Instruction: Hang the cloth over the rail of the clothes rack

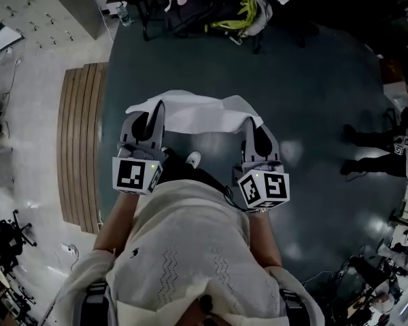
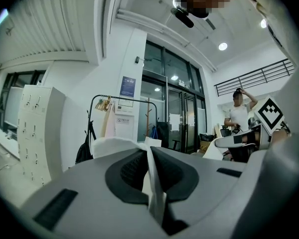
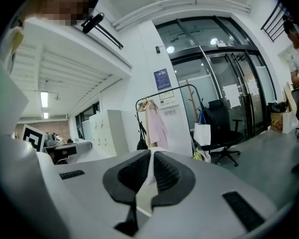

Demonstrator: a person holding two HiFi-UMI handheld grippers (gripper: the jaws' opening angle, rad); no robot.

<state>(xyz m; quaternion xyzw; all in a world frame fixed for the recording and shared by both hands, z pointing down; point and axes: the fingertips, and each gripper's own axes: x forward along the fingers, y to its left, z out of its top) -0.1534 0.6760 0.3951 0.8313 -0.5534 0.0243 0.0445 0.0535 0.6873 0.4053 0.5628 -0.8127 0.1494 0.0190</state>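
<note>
The white cloth [image 1: 197, 113] is held in the air in front of the person, stretched between the two grippers above the dark floor [image 1: 313, 100]. The left gripper [image 1: 152, 114] has its jaws pressed together on the left end of the cloth. In the left gripper view a thin fold goes up between the dark pads [image 2: 128, 169] and comes out over the tips. The right gripper [image 1: 250, 128] pinches the right end in the same way, with a white strip between its closed jaws. Between the grippers the cloth lies rather flat, with some wrinkles

The rack [image 2: 119, 98] stands well apart from the cloth, by a white wall beside the glass doors [image 3: 229, 93]. A pink garment [image 3: 157, 124] hangs on its rail. A white bag [image 3: 203, 134] and a black chair [image 3: 223, 128] are just beside it. White lockers [image 2: 34, 131] stand to the left of the rack. A second person [image 2: 237, 116] stands far off at the right in the left gripper view. A wooden strip [image 1: 81, 148] lies on the floor at the left
</note>
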